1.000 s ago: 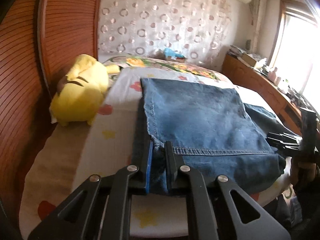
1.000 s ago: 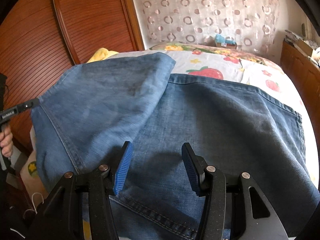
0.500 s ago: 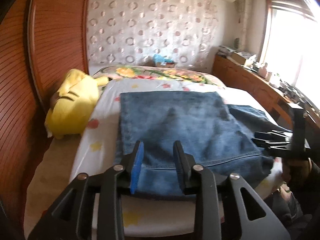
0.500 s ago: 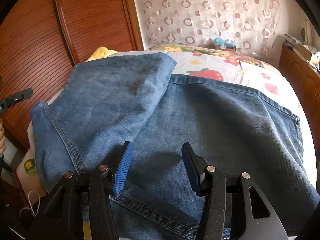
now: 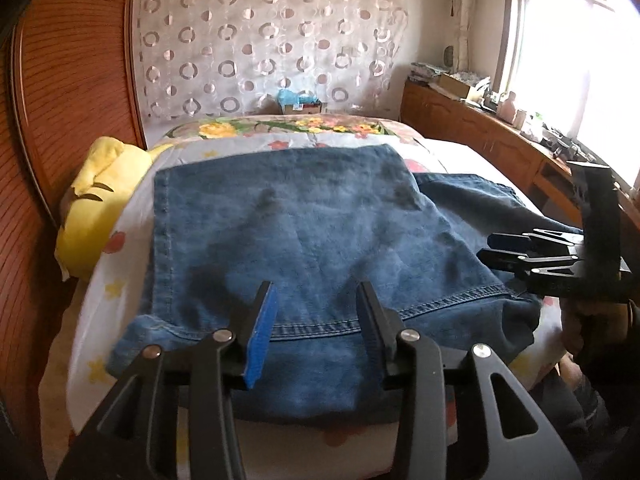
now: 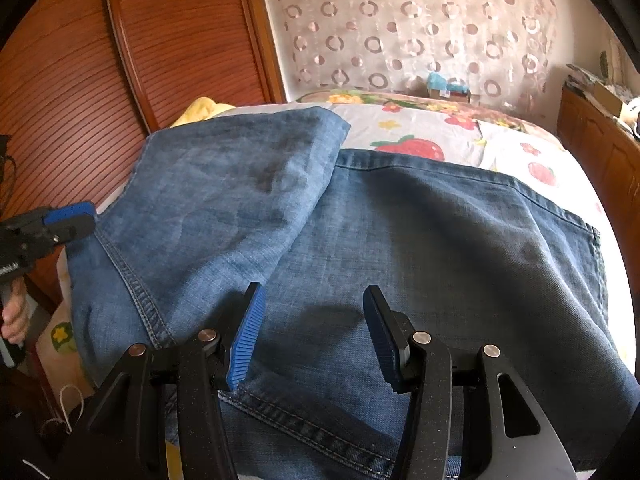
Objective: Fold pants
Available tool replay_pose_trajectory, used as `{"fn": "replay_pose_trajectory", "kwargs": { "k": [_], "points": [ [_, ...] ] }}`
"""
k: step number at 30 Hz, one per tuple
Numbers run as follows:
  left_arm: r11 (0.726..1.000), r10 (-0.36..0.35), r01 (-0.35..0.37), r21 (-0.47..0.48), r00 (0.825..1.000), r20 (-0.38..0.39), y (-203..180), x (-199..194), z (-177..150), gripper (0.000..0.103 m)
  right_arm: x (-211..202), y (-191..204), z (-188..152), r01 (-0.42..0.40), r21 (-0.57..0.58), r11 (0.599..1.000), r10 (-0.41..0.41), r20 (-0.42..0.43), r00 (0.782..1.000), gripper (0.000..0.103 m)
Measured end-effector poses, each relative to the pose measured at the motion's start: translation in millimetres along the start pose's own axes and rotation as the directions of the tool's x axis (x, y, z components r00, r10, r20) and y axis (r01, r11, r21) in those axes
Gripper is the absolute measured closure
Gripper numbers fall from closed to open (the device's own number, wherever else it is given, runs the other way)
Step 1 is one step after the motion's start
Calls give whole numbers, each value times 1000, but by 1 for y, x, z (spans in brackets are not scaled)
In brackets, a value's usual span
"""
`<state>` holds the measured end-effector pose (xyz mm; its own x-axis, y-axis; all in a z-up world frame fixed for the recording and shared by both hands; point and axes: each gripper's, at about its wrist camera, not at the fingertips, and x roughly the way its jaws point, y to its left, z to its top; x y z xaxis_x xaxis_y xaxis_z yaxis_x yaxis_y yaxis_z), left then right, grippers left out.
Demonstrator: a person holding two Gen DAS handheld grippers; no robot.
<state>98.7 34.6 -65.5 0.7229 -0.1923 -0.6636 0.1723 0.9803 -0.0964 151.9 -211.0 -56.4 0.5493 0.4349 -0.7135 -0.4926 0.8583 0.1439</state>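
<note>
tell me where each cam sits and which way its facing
Left wrist: on the left gripper, tilted down over the near bed edge at the jeans; its jaws are opening, nothing pinched; right gripper at the right edge.
Right wrist: on the right gripper, tilted down over the jeans; jaws open; left gripper and a hand at the left edge.
Shared: jeans, bed, yellow plush, curtain, each other's gripper.
</note>
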Motion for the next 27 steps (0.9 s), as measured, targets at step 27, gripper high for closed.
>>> {"fn": "replay_pose_trajectory", "kwargs": {
  "k": [27],
  "points": [
    [1000, -5, 5, -1, 1000, -29, -22, 33, -18, 63, -130, -112, 3, 212, 135, 968, -231, 143, 962, 51]
  ]
}}
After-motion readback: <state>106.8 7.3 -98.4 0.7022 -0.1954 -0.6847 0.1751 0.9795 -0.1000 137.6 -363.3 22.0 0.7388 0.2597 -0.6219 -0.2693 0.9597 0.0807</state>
